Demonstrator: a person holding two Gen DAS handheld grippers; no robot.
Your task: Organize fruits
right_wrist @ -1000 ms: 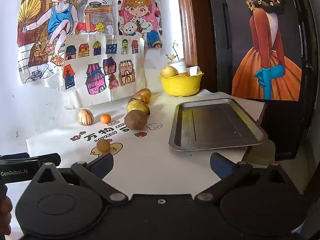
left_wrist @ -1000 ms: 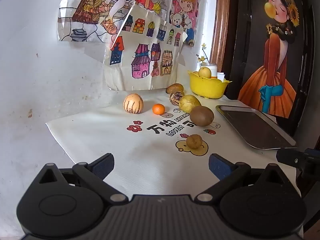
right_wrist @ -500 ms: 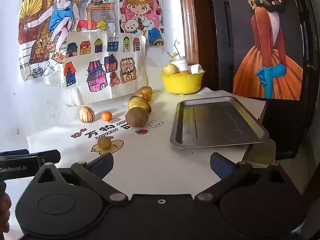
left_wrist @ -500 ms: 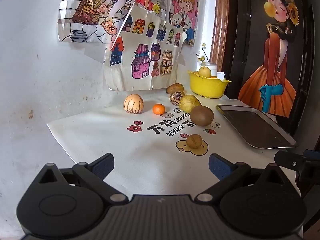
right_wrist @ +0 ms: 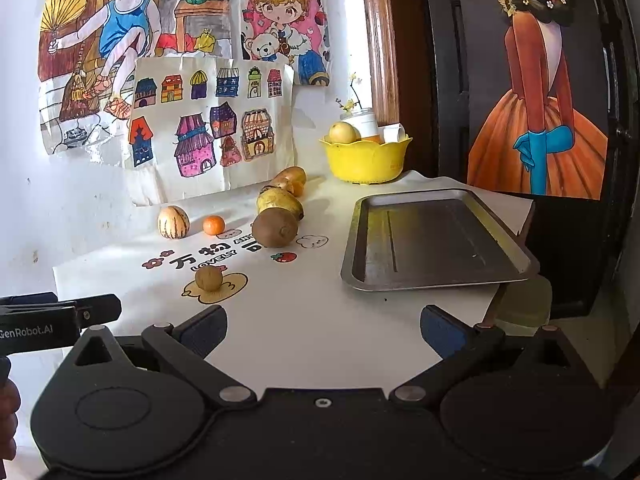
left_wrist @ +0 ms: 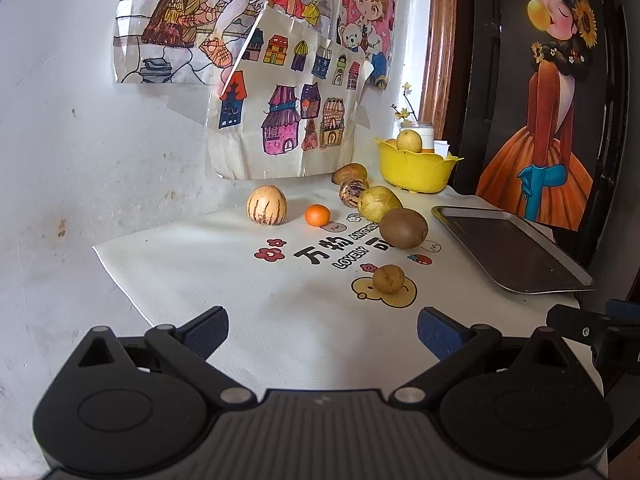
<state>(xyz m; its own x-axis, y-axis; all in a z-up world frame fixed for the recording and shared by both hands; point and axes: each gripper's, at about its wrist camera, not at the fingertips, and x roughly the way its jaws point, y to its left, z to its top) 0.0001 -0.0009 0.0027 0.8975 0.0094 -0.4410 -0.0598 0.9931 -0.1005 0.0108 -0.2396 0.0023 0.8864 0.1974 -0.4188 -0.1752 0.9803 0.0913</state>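
Both my claws, the left claw (left_wrist: 322, 330) and the right claw (right_wrist: 322, 330), are spread wide and hold nothing. The tray (right_wrist: 436, 278) is bare. The kiwi (right_wrist: 275, 227), the small orange (right_wrist: 213, 225) (and the others) lie on the mat (right_wrist: 320, 320), so I judge the sorting is not begun.

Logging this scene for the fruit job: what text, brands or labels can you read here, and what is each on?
"GenRobot.AI": on the left gripper body, right wrist view.
"LOVELY": on the white mat, beside the large Chinese characters "万物".
"MORNIN…": top of the pink cartoon poster, cut off by the frame.
Second English word on the mat, starting "ANY": hidden behind the kiwi.
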